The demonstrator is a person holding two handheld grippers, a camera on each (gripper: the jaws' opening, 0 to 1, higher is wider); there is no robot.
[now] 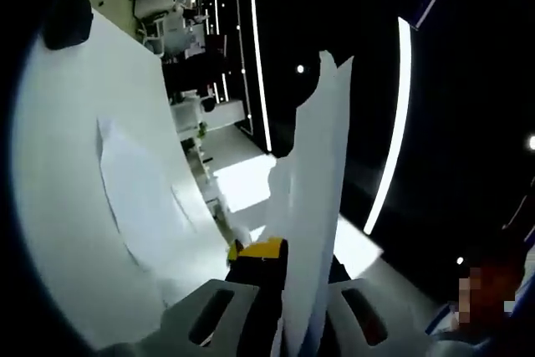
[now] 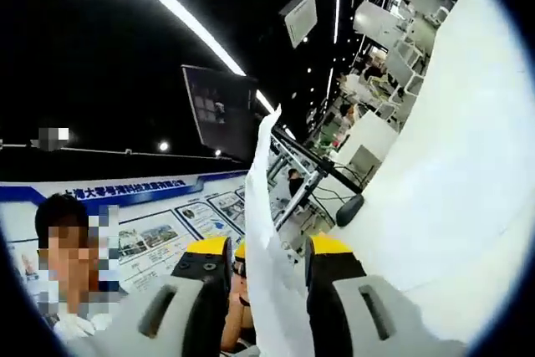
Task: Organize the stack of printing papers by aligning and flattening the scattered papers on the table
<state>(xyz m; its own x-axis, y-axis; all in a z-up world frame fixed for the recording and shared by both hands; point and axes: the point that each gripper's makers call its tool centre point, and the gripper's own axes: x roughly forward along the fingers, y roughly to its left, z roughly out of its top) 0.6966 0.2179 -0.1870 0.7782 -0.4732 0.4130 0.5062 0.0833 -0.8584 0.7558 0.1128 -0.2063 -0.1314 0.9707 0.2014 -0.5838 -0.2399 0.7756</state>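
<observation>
In the left gripper view, the left tongs [image 1: 294, 307] rise from the bottom edge, grey with yellow and black at the tips, and their two jaws are pressed against a stack of white paper [image 1: 316, 206] that stands on edge between them and reaches upward, seen almost edge-on, with a ragged top. The stack is lifted clear of the surface [image 1: 58, 206], a broad white top that tilts across the left side of this rolled view. A single loose sheet of paper [image 1: 142, 198] lies flat on that surface, well in from its curved edge, and a small dark object [image 1: 67, 18] sits near the far corner; it is too blurred to name. Behind are a dark ceiling with long light strips [image 1: 393, 131] and a row of white furniture. In the right gripper view, the right tongs [image 2: 266, 286] rise from the bottom, grey with yellow tips, and their jaws grip the same stack [image 2: 266, 232], which stands up between them as a thin white band curling at its top. The white surface [image 2: 451, 173] sweeps down the right side of this view, and a dark rounded object [image 2: 349, 209] rests at its edge. To the left, a person [image 2: 63, 290] stands before a wall of blue and white posters [image 2: 167, 223], and a dark screen [image 2: 219, 110] hangs overhead.
</observation>
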